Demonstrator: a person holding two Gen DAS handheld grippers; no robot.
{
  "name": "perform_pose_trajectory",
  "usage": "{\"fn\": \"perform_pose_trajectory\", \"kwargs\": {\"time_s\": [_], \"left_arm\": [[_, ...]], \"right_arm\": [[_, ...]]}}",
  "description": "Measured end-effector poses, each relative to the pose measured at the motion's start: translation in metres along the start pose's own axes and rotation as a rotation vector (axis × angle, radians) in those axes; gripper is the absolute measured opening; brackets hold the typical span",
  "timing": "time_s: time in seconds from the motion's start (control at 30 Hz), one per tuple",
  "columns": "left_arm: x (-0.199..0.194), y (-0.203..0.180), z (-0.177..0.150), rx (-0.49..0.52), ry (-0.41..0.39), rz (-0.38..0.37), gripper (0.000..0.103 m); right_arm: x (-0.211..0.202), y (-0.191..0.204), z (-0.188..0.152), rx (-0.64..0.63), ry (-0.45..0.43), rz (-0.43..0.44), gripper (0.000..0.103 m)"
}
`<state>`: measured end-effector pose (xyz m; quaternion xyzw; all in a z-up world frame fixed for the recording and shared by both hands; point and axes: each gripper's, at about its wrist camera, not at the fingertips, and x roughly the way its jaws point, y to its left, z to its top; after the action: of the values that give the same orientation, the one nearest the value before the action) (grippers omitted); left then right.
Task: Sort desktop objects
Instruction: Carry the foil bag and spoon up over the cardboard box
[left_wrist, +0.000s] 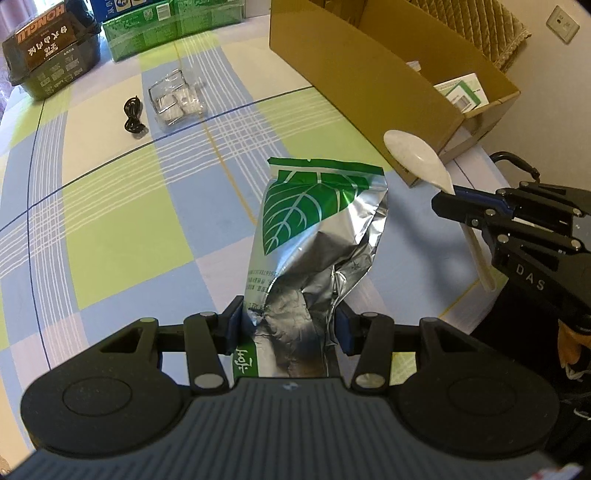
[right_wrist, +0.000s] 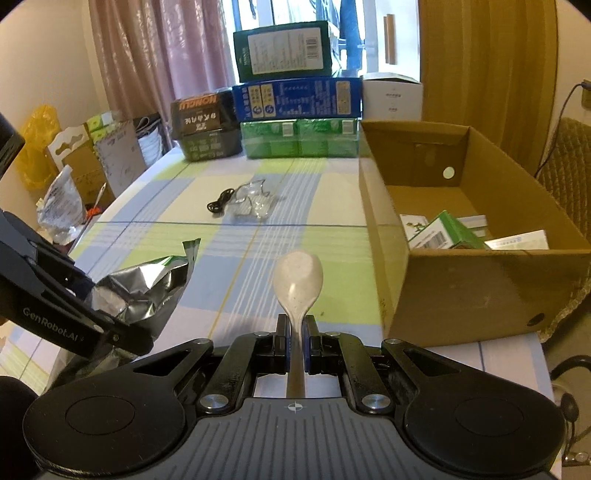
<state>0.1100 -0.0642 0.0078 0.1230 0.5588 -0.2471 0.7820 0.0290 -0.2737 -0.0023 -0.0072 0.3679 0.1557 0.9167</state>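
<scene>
Taking the cardboard box (right_wrist: 476, 236) as the landmark, everything else on the checked tablecloth (left_wrist: 110, 229) lies to its left. Farthest from it, at the table's far end, stands a dark carton (left_wrist: 51, 48) with green packs (left_wrist: 155, 29) beside it. Nearer the box, a coiled black cable (left_wrist: 133, 116) lies just beside a clear plastic wrapper (left_wrist: 175, 101); the two look close but whether they touch cannot be told.

Closer to the camera, still left of the box, the left gripper (left_wrist: 290, 325) is clenched on the crumpled lower part of a silver foil bag (left_wrist: 317, 236) printed with a green leaf. The bag stands up from the jaws, its green sealed top edge highest.

Next toward the box comes the right gripper (right_wrist: 295, 345), its jaws clamped on the handle of a pale speckled spoon (right_wrist: 298, 275). The spoon's bowl points forward, held above the tablecloth near the box's front left corner.

The box itself sits open at the table's right edge, with green-and-white packets (right_wrist: 443, 230) lying inside it.
</scene>
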Motion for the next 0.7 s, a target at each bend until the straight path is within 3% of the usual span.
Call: {"fn": "perform_pose_trajectory", "kwargs": {"time_s": [0.7], "left_arm": [[-0.029,-0.029,0.004,-0.009,-0.102,-0.012,0.044]], "right_arm": [[-0.032,-0.013,0.025,0.051,-0.036,-0.037,0.003]]}}
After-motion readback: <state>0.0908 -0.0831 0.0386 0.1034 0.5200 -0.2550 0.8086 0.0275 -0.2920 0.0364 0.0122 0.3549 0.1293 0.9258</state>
